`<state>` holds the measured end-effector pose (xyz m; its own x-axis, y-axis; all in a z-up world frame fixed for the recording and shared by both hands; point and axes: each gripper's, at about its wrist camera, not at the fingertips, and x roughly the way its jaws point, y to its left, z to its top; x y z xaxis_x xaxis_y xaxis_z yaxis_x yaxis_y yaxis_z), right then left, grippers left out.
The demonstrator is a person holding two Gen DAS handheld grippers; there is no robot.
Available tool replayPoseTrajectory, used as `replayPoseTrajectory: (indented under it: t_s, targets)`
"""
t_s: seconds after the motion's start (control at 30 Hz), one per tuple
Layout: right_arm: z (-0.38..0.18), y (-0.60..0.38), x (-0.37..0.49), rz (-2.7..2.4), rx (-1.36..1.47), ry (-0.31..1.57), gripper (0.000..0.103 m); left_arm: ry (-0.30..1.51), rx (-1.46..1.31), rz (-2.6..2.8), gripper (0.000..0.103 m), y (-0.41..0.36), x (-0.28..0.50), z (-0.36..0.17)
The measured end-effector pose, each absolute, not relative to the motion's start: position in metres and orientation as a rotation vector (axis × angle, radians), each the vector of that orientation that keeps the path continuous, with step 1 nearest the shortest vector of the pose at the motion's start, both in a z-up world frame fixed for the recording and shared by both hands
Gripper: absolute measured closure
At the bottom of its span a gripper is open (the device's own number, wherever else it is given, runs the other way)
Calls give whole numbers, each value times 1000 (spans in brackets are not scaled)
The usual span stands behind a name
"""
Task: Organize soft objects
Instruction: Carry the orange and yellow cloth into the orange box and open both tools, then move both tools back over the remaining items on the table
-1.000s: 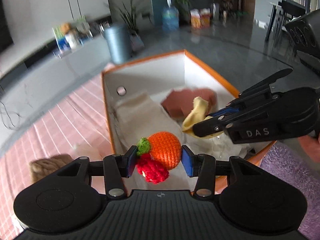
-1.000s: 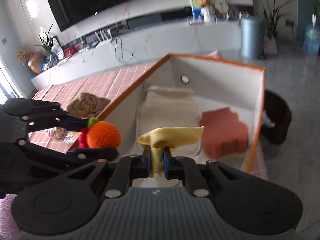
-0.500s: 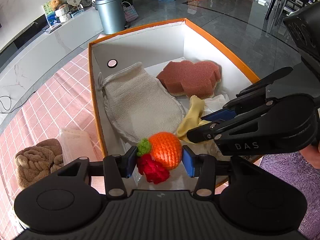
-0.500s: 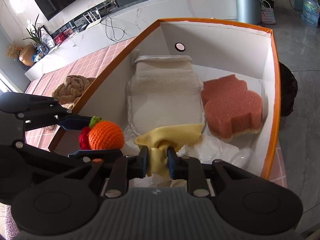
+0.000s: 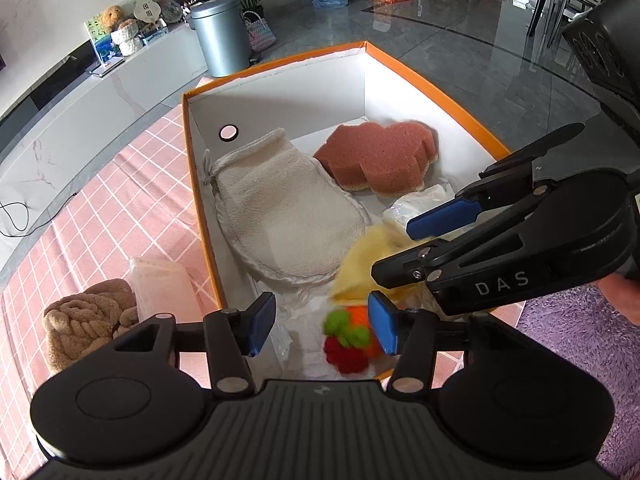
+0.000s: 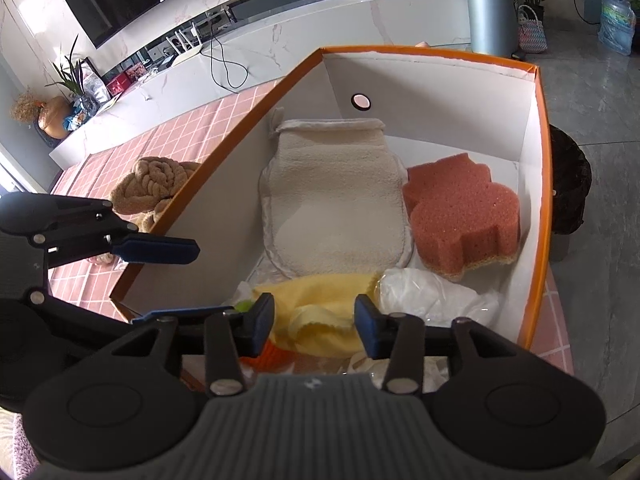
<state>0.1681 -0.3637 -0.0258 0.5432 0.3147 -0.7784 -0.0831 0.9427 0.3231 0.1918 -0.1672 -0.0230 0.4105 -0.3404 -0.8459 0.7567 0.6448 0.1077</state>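
Inside the orange-rimmed box (image 6: 538, 184) lie one cream mitt (image 6: 336, 200), one pink sponge (image 6: 460, 208), one yellow cloth (image 6: 320, 320) under the spread right gripper (image 6: 314, 324), and, clear only in the left view, one crocheted fruit (image 5: 350, 338) at the near edge between the spread left gripper (image 5: 322, 322) fingers.

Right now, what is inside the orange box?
Inside the orange box: cream mitt, pink sponge, yellow cloth, crochet fruit, white plastic. Anything beneath them is hidden.

I'm getting bright daylight, strong fisheye bending at edges, glare on the floor (image 5: 460, 44); the crocheted toy (image 5: 348, 340) smears with motion blur.
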Motion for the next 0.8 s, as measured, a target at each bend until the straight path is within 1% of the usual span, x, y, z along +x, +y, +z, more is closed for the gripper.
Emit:
replayPoseTrajectory:
  t_s: [0.13,0.2,0.27,0.4,0.47,0.57,0.67,0.8]
  targets:
    - [-20,-363,165,235,261,954,56,893,526,-735,36,-166,188,-19]
    - [-17,-363,163,230,258,942,48,887,525,-723,35,-165,186,-17]
    - [-13,-363,160,210,243,927,36,883,518,-722,35,-163,184,-16]
    - [-5,-361,154,190,209,889,34,853,500,-719,30,-157,178,-9]
    - [1,-359,149,183,207,851,28,832,484,-716,30,-152,174,-3]
    - [10,-353,139,160,184,776,27,793,443,-703,27,-140,168,4]
    - [19,-342,130,152,149,697,23,742,392,-676,27,-124,159,11]
    - [27,-320,121,194,94,618,21,682,306,-629,27,-96,148,16]
